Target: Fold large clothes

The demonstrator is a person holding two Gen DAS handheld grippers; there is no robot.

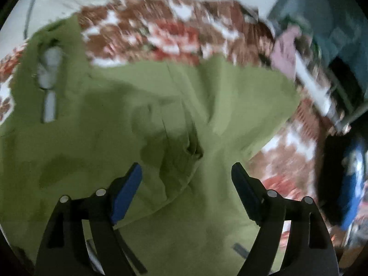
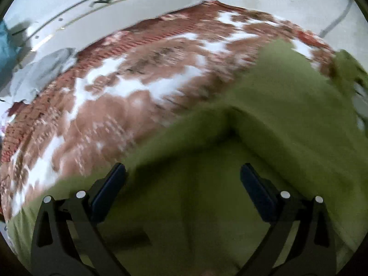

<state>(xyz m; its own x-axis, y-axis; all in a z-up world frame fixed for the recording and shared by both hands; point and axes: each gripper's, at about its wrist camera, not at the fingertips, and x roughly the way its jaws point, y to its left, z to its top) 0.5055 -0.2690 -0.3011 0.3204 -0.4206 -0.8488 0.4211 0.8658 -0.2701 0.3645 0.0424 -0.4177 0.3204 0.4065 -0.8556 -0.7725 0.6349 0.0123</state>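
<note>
A large olive-green garment (image 1: 142,105) lies spread and rumpled on a bed with a red, brown and white floral cover (image 1: 165,34). In the left wrist view my left gripper (image 1: 186,170) is open just above a bunched fold of the garment, holding nothing. In the right wrist view the same garment (image 2: 264,119) fills the lower right, with a folded edge running across. My right gripper (image 2: 182,170) is open above the cloth, holding nothing. Both views are motion-blurred.
The floral bed cover (image 2: 119,96) stretches left and back to a white wall. A grey-white cloth (image 2: 43,73) lies at the bed's far left edge. A pink item (image 1: 285,50) and dark furniture (image 1: 340,46) are at the right. A blue object (image 1: 352,184) is at the right edge.
</note>
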